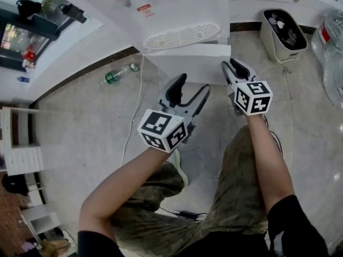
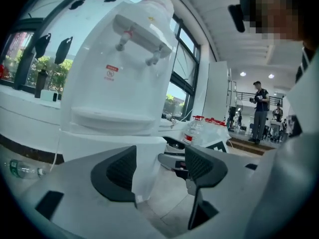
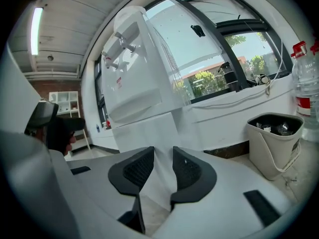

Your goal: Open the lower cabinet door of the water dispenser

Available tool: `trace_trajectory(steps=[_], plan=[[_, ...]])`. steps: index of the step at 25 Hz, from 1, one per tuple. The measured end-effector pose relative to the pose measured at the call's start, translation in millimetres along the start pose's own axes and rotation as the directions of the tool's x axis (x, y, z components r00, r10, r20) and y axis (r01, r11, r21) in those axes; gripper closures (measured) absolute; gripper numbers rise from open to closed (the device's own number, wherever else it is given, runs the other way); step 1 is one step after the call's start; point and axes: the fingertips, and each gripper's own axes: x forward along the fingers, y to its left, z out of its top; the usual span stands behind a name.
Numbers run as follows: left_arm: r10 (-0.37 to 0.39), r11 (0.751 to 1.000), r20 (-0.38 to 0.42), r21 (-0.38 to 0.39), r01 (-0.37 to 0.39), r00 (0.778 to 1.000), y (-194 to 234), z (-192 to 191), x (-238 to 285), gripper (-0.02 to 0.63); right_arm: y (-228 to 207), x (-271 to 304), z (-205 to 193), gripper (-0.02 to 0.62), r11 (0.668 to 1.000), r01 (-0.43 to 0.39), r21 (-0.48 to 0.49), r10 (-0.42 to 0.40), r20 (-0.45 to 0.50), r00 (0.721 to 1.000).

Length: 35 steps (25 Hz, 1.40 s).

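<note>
Head view, the person crouched on the floor. The water dispenser (image 1: 177, 15) stands at 12 o'clock, drip tray toward us. Its lower cabinet door (image 1: 187, 63) is the white panel directly beneath the tray, and we judge it shut or barely ajar.

The waste bin (image 1: 283, 33) sits at 2 o'clock, well apart from the cabinet.

The left tool (image 1: 193, 84) hovers at 6 o'clock of the door. Its jaws are spread wide and hold nothing; its own view shows only the cabinet corner beyond them.

The right tool (image 1: 230, 64) is at the door's 3 o'clock corner. Its jaws are drawn in to a slim gap with the door's white edge standing between the pads, which we judge are not yet pressing on it.

A white cable (image 1: 140, 90) and a plastic bottle (image 1: 119, 74) lie on the floor at 9 to 10 o'clock of the cabinet.

Hazards, as we judge them:
- A bite only on the panel's thin lip could slip off once pulled.
- A pull out of line with the hinge swing could drag or tip the light dispenser.
- The idle left tool stands in the likely arc of the door and could block it.
- The cable could snag a knee.
</note>
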Motion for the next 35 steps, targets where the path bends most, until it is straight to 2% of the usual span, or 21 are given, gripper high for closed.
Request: trace_trajectory(steps=[2,6,10,13,17,21,28,31,35], plan=[[0.001,1.000,-0.004,0.003,-0.001,1.000,-7.3,-9.4,7.4,0.325,1.7,-3.7,-2.1,0.488,1.000,-0.001,-0.012,0.001,-0.008,1.000],[0.029,0.999,0.070,-0.036,-0.027,0.997,-7.6,-6.6,12.2,0.325,9.5,-10.8,-5.2,0.494,0.998,-0.062,0.004,0.062,-0.021,0.998],[0.011,1.000,0.029,0.029,-0.012,1.000,-19.6,-20.7,20.8,0.325,13.4,-17.8,-9.2,0.494,0.993,-0.119,0.009,0.119,-0.015,0.993],[0.002,0.998,0.040,0.057,-0.005,0.999,-27.4,-18.9,28.2,0.325,15.3,-19.4,-9.4,0.497,0.992,-0.129,-0.007,0.129,-0.019,0.992],[0.062,0.998,0.094,0.027,-0.065,0.994,-21.4,-21.6,42.2,0.325,14.2,-20.3,-9.8,0.509,0.994,-0.109,-0.011,0.109,-0.018,0.994],[0.074,0.997,0.131,0.011,-0.076,0.989,-22.1,-22.4,47.4,0.325,20.6,-22.8,-12.3,0.511,0.992,-0.124,-0.028,0.123,-0.023,0.992],[0.169,0.985,0.141,-0.072,-0.160,0.976,-21.8,-31.5,49.2,0.325,32.4,-33.9,-20.0,0.523,0.969,-0.218,-0.113,0.216,-0.027,0.976],[0.183,0.982,0.130,-0.072,-0.175,0.975,-31.5,-36.5,52.2,0.325,38.9,-39.2,-23.6,0.528,0.954,-0.269,-0.135,0.267,-0.029,0.963],[0.216,0.973,0.148,-0.114,-0.201,0.965,-39.4,-32.7,50.4,0.325,45.0,-45.1,-26.8,0.531,0.939,-0.301,-0.167,0.298,-0.039,0.954]])
